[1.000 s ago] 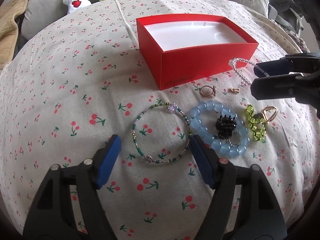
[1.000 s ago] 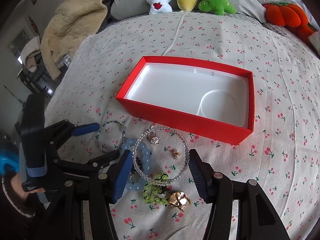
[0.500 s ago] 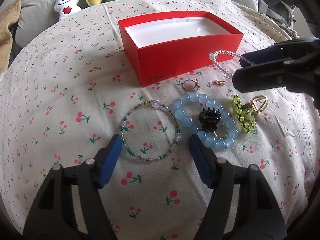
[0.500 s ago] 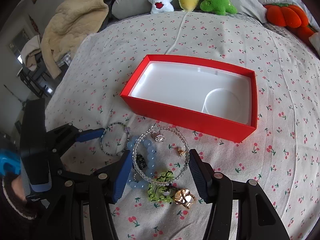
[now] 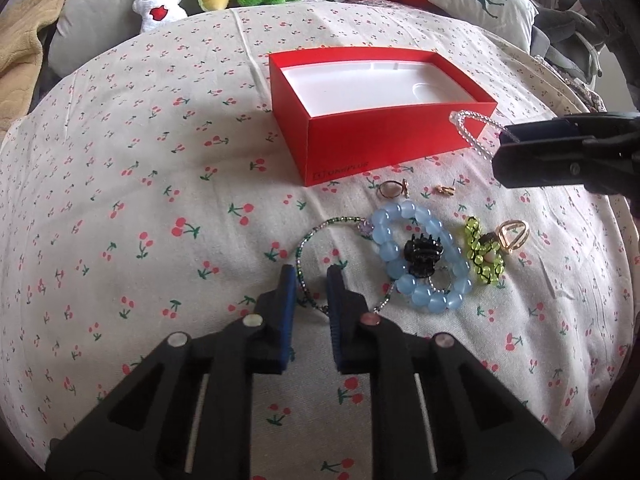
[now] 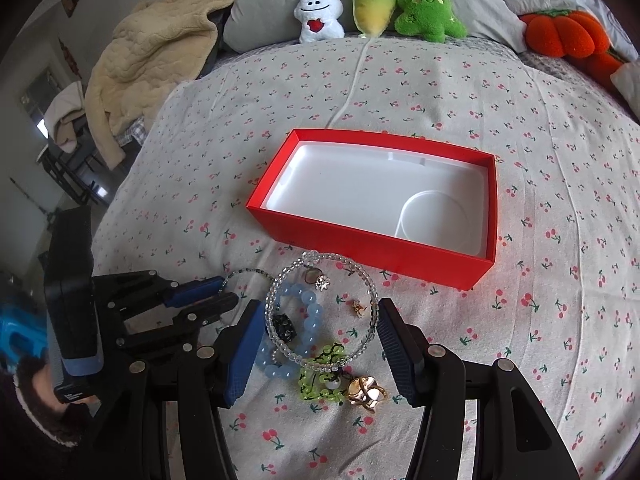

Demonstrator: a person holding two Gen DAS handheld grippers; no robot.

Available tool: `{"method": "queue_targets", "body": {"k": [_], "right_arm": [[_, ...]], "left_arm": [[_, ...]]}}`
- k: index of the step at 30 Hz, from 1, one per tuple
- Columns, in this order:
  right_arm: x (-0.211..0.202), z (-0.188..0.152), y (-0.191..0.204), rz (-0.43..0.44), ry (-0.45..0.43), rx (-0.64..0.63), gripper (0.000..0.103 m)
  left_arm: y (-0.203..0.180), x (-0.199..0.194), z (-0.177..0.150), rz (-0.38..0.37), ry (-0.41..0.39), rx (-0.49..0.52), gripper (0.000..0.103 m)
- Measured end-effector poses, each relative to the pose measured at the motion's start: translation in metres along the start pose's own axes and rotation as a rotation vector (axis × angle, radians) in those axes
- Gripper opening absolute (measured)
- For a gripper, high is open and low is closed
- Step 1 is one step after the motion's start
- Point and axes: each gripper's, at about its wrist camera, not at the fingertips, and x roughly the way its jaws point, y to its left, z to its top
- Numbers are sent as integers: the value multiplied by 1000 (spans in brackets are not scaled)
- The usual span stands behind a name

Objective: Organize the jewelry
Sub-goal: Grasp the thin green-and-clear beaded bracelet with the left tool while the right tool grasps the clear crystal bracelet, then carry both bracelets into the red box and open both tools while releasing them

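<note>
**Left claw closing on the seed-bead bracelet while the right carries the clear one**

In the left wrist view, the left claw [image 5: 311,280] is narrowing sharply from the wide spread it showed a moment ago, and its blue pads are now standing close on either side of the thin green-and-purple seed-bead bracelet [image 5: 320,240] lying on the cherry-print bedspread [image 5: 160,200]. Whether the pads are already pressing the wire I cannot tell; a slim gap is showing. This reads as the start of a pick-up, so the bracelet is likely heading for the box next. Just to its right, the chunky pale-blue bead bracelet [image 5: 420,264] is lying with a small black hair clip [image 5: 423,254] on top, and beyond it a lime-green beaded charm [image 5: 484,256] and a gold ring [image 5: 513,234]. The open red cardboard box [image 5: 384,148] with its white moulded liner is sitting behind them, holding nothing.

In the right wrist view, the right claw [image 6: 316,332] is staying half spread, its pads bracing the clear crystal-bead bracelet [image 6: 320,312] across its width above the pile. The red box [image 6: 372,240] is lying ahead, its white tray bare, so no jewelry is sorted yet.
</note>
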Motion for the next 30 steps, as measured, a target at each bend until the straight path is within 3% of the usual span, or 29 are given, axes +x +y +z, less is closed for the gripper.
{"method": "queue_targets", "body": {"k": [3,8,12,23,30], "right_arm": [[0,0,-1,0,-1,6,58],[3,-1,2,1,7,8,58],[2,-1,3,0,1,3,58],[-14,15,-8,1,-66,44,58],[-20,22,-23,-6,-88,93,58]], "left_arm": [[5,2,1,-12,10,-34,17],[1,10,2,77,41,-16,17],[4,9,5,103,39,-50,5],[4,-39,33,92,-105,-116,3],[5,-51,48,68,-157,-163,3]]}}
